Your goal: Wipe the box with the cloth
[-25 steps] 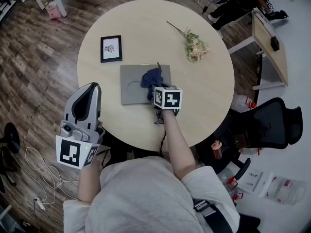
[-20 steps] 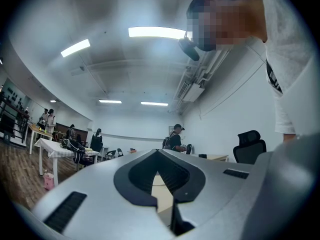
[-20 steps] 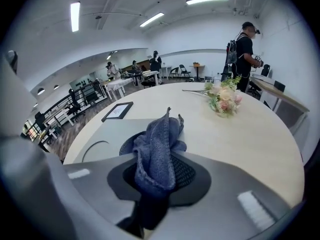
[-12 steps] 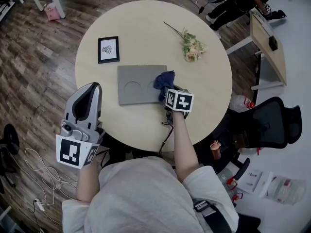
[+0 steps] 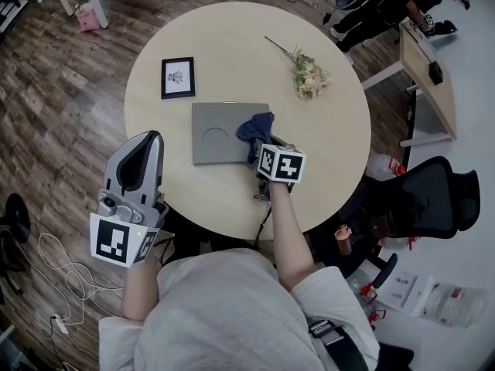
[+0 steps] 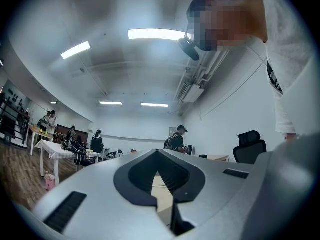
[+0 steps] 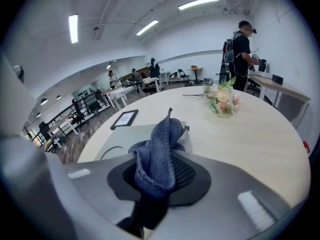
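A flat grey box with a round recess lies near the front of the round table. A crumpled blue cloth rests on the box's right end, and my right gripper is shut on it. In the right gripper view the cloth bulges up out of the right gripper, with the box behind on the left. My left gripper hangs off the table's front left edge, above the floor, shut on nothing. The left gripper view looks up past the left gripper at the ceiling.
A black picture frame lies left of the box, and a flower sprig lies at the back right. A black office chair and a desk stand right of the table. Cables trail on the floor at left.
My right gripper carried the cloth from the box's middle to its right edge, then a little back left. The left gripper has stayed where it was.
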Demonstrator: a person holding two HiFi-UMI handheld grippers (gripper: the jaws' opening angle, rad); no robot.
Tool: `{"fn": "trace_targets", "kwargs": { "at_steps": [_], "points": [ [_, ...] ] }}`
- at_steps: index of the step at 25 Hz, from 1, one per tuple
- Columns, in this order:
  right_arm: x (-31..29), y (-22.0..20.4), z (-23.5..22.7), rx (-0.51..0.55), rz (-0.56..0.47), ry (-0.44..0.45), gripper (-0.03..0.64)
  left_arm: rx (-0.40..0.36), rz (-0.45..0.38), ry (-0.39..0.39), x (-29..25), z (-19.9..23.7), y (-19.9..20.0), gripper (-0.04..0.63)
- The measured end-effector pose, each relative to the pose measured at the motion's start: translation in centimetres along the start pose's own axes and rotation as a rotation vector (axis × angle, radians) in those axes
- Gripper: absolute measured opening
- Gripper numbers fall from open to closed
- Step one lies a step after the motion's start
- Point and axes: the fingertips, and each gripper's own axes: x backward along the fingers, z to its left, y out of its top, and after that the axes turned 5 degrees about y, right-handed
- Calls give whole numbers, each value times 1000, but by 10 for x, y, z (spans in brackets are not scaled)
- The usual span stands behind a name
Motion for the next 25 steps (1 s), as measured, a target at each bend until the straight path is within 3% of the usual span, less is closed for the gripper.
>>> {"fn": "trace_targets", "kwargs": {
  "at_steps": [7,13,18,25],
  "points": [
    [-18,-19,110,35,15,201,87,1,-6,10,14,8,4,6],
    [-35,-50,174,115,89,269,87,2,-5,20,30,20,6,6],
    [-43,-62,177,154,115,250,87,9,-1,22,37,27,4,6],
    [-32,-60,141,99,75,215,88,15,-8,-7,30,17,5,6]
  ]
}}
